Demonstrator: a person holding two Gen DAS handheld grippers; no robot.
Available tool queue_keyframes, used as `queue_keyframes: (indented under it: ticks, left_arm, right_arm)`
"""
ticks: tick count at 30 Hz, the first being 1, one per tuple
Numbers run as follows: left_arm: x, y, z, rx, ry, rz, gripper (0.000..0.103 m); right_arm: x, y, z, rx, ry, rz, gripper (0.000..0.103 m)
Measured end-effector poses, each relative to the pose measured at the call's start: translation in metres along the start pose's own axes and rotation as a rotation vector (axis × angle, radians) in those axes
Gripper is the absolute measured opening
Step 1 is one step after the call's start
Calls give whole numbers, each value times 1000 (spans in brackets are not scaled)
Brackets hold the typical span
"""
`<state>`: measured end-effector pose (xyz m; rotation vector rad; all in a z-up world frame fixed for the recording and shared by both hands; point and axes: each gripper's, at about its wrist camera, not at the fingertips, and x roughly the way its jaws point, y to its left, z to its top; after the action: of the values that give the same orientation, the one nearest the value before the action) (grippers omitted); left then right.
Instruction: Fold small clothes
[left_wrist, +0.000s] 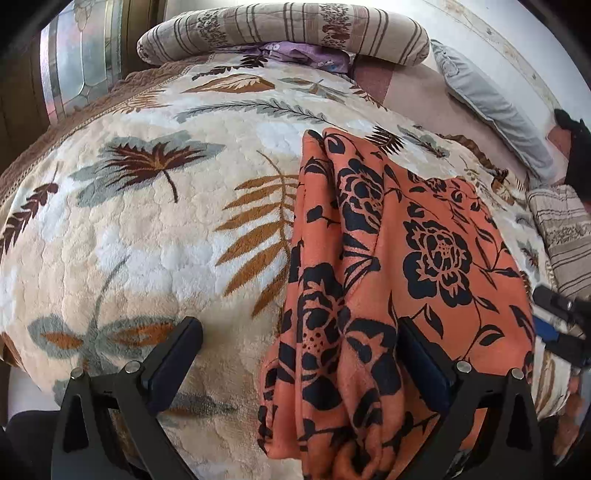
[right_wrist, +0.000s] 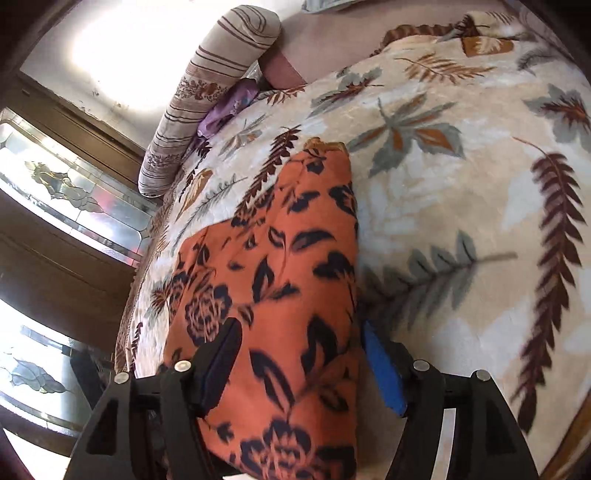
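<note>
An orange cloth (left_wrist: 399, 258) printed with black roses and leaves lies on a bed, on top of a cream blanket (left_wrist: 147, 229) patterned with brown, rust and grey leaves. The cloth is gathered into long folds that run away from the near edge of the bed. In the left wrist view, the left gripper (left_wrist: 301, 354) has its jaws wide apart; one black finger is over bare blanket, the other over the cloth, and a bunched fold sits in the gap with neither pad pressing on it. In the right wrist view, the right gripper (right_wrist: 301, 365) also has its jaws apart, straddling the near end of the cloth (right_wrist: 280, 280); whether the blue-padded finger (right_wrist: 384, 373) touches the cloth's edge cannot be told. At the far end of the bed lies a striped bolster pillow (left_wrist: 280, 33) with a purple cloth (left_wrist: 295, 51) tucked beneath it, and a grey cushion (left_wrist: 491, 107) rests to one side.
</note>
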<state>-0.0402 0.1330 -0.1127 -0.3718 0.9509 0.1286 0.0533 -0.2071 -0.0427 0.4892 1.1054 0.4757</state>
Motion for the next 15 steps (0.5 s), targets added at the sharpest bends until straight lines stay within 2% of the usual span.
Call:
queue_keyframes:
  ticks: [5, 7, 13, 15]
  left_arm:
    - [-34, 26, 7, -142, -60, -151, 103]
    - [-35, 33, 8, -166, -45, -180, 103]
    - [-33, 32, 3, -175, 25, -249, 102]
    - [-35, 27, 4, -144, 20, -241, 103]
  right_arm:
    - [-12, -11, -26, 48, -2, 35, 71]
    - [-18, -18, -31, 62, -4, 37, 71]
    - [-21, -15, -19, 84, -41, 101, 71]
    - [-30, -1, -16, 60, -86, 164, 71]
